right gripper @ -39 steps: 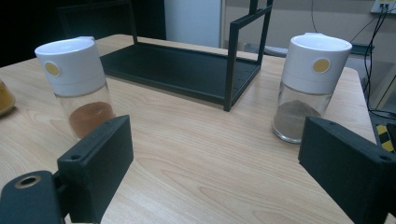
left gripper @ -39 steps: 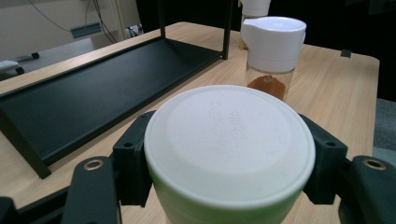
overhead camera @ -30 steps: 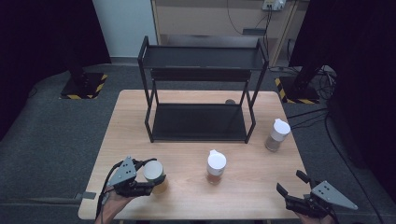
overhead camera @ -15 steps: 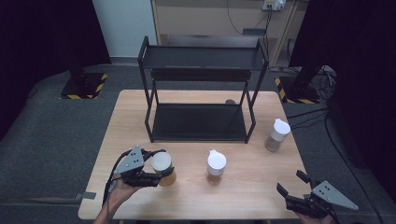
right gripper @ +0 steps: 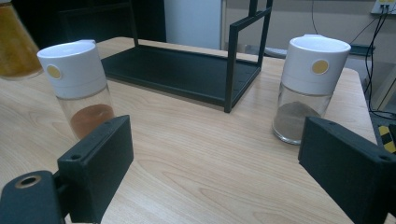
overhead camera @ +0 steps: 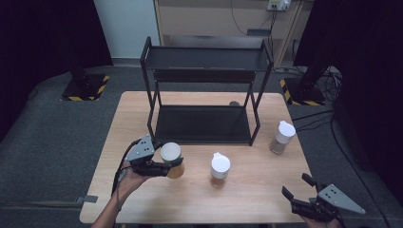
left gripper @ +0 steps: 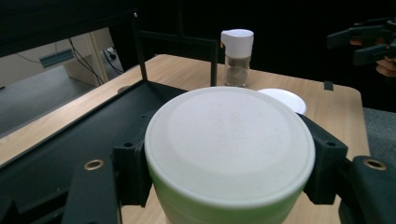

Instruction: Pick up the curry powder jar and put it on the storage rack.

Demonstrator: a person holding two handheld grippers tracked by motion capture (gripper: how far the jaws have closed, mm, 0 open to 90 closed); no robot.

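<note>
My left gripper (overhead camera: 167, 166) is shut on a jar (overhead camera: 172, 153) with a white lid (left gripper: 229, 140) and amber contents, held upright just above the table in front of the black rack's (overhead camera: 204, 124) left side. A second white-capped jar (overhead camera: 220, 168) with orange-brown powder stands at the table's middle. A third jar (overhead camera: 282, 137) with grey-brown powder stands right of the rack. My right gripper (overhead camera: 294, 185) hovers open at the front right corner, and nothing lies between its jaws (right gripper: 219, 172).
The two-tier black rack has a bare lower shelf (right gripper: 177, 70) and a bare top shelf (overhead camera: 206, 59). The wooden table (overhead camera: 256, 199) ends close behind my right gripper. A small dark spot (overhead camera: 234, 103) lies on the table behind the rack.
My left gripper has carried the amber jar to the right and away from the front edge, toward the rack. The right gripper has stayed where it was.
</note>
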